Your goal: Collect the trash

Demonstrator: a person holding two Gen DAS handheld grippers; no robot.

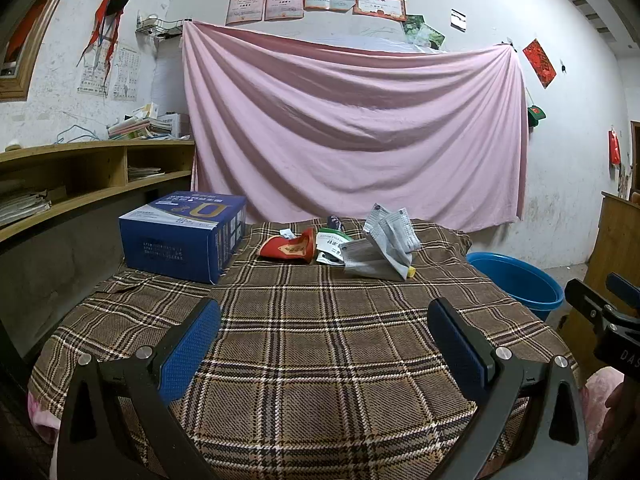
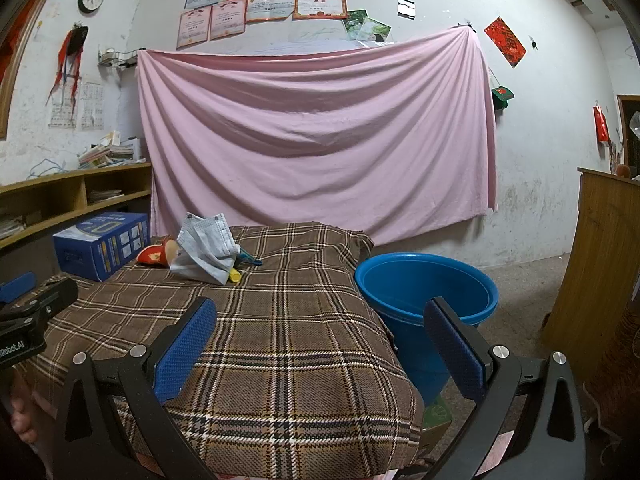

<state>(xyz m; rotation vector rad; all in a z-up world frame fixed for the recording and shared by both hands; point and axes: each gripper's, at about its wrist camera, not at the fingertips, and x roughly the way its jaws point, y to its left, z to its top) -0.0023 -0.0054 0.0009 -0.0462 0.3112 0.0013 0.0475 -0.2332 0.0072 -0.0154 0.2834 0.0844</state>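
Brown plaid cloth [image 1: 320, 340] covers the table under both grippers. Left gripper [image 1: 324, 332] hangs low over the near part of the cloth, jaws spread wide, nothing between the blue pads [image 1: 192, 352]. Right gripper [image 2: 320, 332] same state: jaws wide apart, empty, sitting over the table's right edge, with the cloth under its left finger and the blue bucket [image 2: 424, 284] ahead of its right finger.

Trash is piled at the far end of the table, well ahead of both grippers:
- grey crumpled masks [image 1: 380, 244], the biggest item, straight ahead and slightly right of the left gripper; ahead-left of the right gripper [image 2: 204, 248]
- red wrapper [image 1: 288, 246] just left of the masks, lying flat-ish, open end up
- white-and-green packet [image 1: 330, 246] between the wrapper and the masks, touching or overlapping the masks
- small yellow piece [image 1: 410, 272] at the masks' near right corner, touching them
- thin blue-green item [image 2: 250, 259] poking out right of the masks in the right view; can't tell what it is

Blue box [image 1: 184, 236] stands ahead-left of the left gripper, on the table's left far corner, apart from the pile.

Bucket is on the floor just beside the table's right edge, open, inside looks empty. Pink sheet [image 1: 352, 120] hangs on the wall behind the table.
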